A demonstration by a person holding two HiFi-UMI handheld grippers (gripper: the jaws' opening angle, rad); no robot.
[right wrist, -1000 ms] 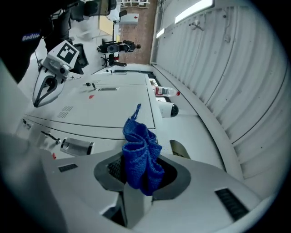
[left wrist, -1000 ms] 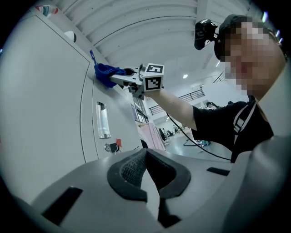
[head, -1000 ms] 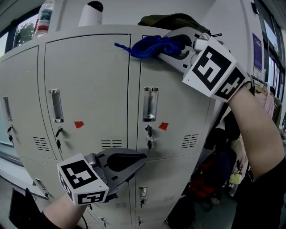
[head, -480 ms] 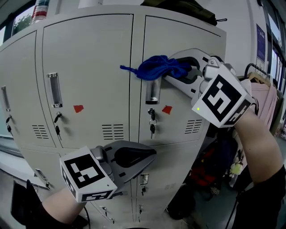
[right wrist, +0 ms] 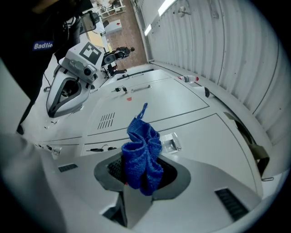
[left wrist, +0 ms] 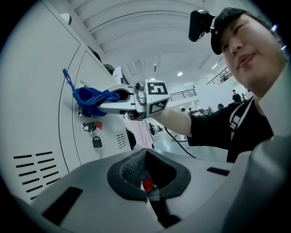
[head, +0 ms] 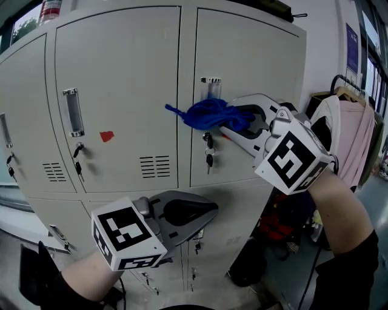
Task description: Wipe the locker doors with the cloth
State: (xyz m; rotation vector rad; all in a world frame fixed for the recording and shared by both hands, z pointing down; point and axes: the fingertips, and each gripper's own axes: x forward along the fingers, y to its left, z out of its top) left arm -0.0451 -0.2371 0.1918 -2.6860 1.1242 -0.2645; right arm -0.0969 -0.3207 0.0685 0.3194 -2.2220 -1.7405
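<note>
A bunched blue cloth [head: 209,115] is pressed against the right upper locker door [head: 248,66], just below its clear handle [head: 210,86] and over the keyed lock [head: 208,151]. My right gripper [head: 233,121] is shut on the cloth [right wrist: 143,154], reaching in from the right. From the left gripper view the cloth [left wrist: 91,98] and the right gripper [left wrist: 122,94] show against the door. My left gripper [head: 200,221] hangs low in front of the lower lockers, shut with nothing in it; its jaws [left wrist: 145,175] meet.
The left upper door [head: 121,91] has a handle [head: 71,112], a red sticker [head: 107,136] and vent slits [head: 154,166]. Clothes [head: 351,139] hang on a rack at the right, bags [head: 285,224] on the floor beside the lockers. A bottle [head: 51,9] stands on top.
My right gripper has dragged the cloth down the right door, from its top edge past the handle to the lock. The left gripper has barely shifted.
</note>
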